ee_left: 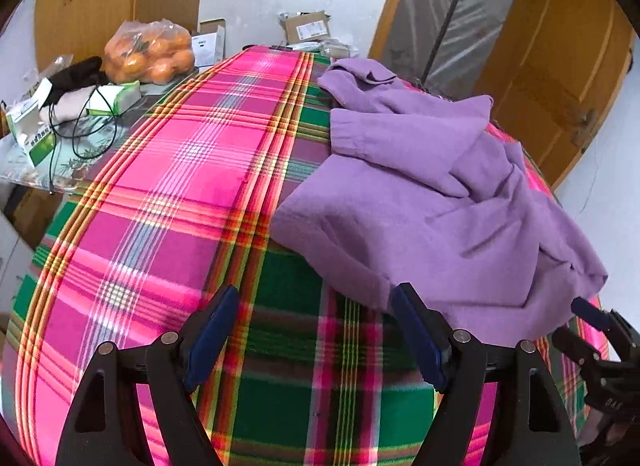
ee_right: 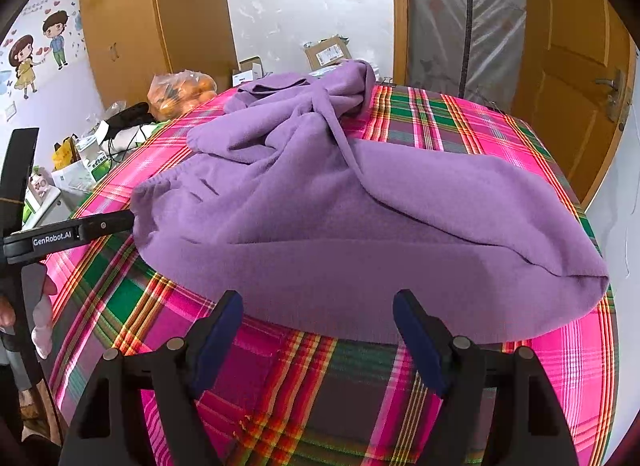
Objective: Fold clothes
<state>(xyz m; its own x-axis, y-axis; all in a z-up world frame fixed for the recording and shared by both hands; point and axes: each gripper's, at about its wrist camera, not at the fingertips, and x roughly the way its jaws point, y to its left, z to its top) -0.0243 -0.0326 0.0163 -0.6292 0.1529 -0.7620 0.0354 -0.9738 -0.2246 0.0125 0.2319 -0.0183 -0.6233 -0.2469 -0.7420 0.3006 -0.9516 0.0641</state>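
The purple garment (ee_right: 360, 217) lies crumpled on the pink and green plaid cloth (ee_left: 192, 193) that covers the counter, one cuffed sleeve (ee_left: 400, 137) thrown across its middle and its near hem just beyond my fingertips. My right hand-held gripper (ee_right: 318, 330) hangs over that hem with its jaws spread wide and nothing between them, while my left hand-held gripper (ee_left: 316, 326) is just as wide and empty over bare plaid beside the garment's left edge. From the right wrist view I see the left one's tip close against the gathered waistband (ee_right: 168, 185), though I cannot tell whether it touches; a bag of oranges (ee_left: 150, 51) sits at the far left
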